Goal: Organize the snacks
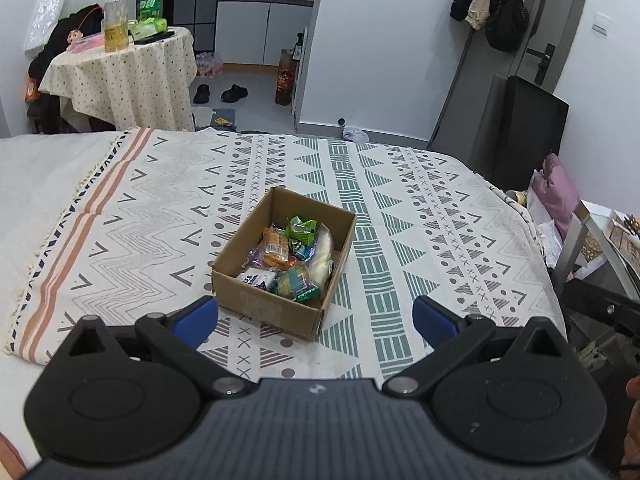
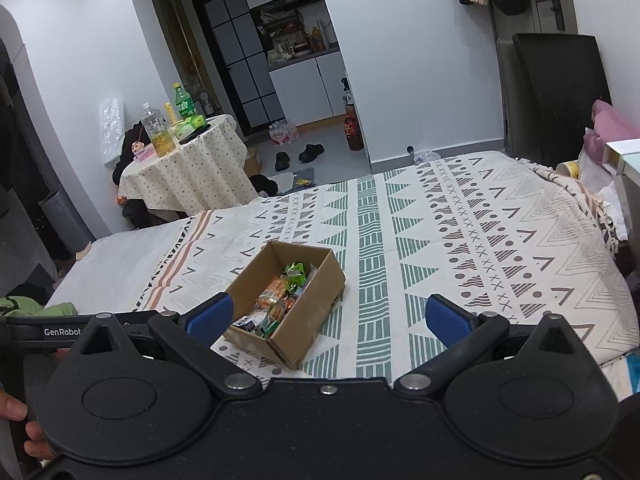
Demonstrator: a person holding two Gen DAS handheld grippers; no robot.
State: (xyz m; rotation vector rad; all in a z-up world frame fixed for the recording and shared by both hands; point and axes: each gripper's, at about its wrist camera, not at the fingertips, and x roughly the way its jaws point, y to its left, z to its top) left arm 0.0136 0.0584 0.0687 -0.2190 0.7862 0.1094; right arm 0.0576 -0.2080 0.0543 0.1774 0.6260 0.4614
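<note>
An open cardboard box (image 1: 267, 307) sits on a patterned blanket on the bed; it also shows in the right wrist view (image 2: 308, 322). Several wrapped snacks (image 1: 294, 258) lie inside it, green, orange and white packets, also seen in the right wrist view (image 2: 280, 300). My left gripper (image 1: 316, 318) is open and empty, held just in front of the box's near edge. My right gripper (image 2: 328, 318) is open and empty, with the box between and just beyond its blue fingertips (image 2: 210, 316).
The patterned blanket (image 1: 400, 208) covers the bed. A small round table (image 1: 120, 76) with bottles stands beyond the bed at the left. A black panel (image 1: 520, 128) and pink bag (image 1: 558, 188) are at the right. Shoes lie on the floor.
</note>
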